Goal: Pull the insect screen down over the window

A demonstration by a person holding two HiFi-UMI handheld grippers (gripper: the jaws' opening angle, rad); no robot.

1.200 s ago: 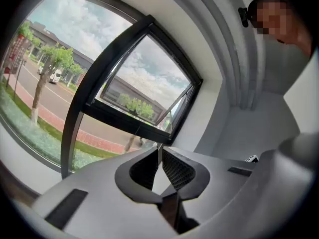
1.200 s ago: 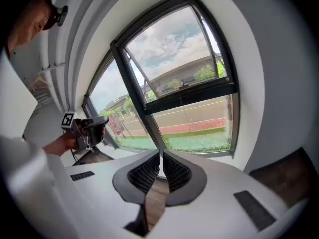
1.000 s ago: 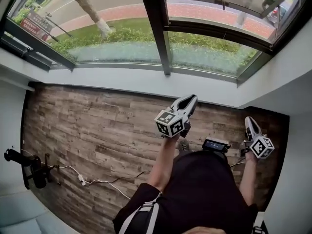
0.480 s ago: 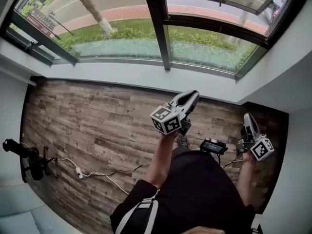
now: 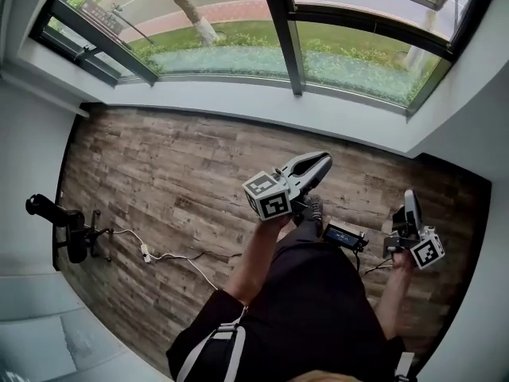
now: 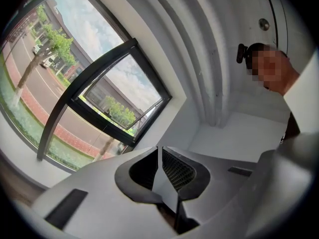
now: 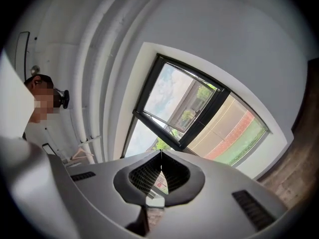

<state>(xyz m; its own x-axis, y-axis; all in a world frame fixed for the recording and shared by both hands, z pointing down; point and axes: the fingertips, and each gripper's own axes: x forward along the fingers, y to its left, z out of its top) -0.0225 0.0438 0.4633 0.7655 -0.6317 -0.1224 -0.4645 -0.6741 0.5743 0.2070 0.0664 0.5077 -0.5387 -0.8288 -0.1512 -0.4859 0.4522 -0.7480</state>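
- Wood-plank floor (image 5: 159, 173) ran to a white sill (image 5: 238, 106) beneath the window (image 5: 284, 30), well ahead of both tools.
- Left gripper (image 5: 324, 161) and right gripper (image 5: 411, 199) were clenched, grasping nothing.
- Roadside sign (image 5: 102, 16) outside was too small to read.

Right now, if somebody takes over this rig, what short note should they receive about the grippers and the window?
Left gripper: shut, empty, above the brown wood-plank floor.
Right gripper: shut, empty, lower, at the person's side.
Black-framed window: ahead, untouched; no insect screen shows over its glass.
Done: nothing.
Left: find the screen's pull, grip it, draw it down.
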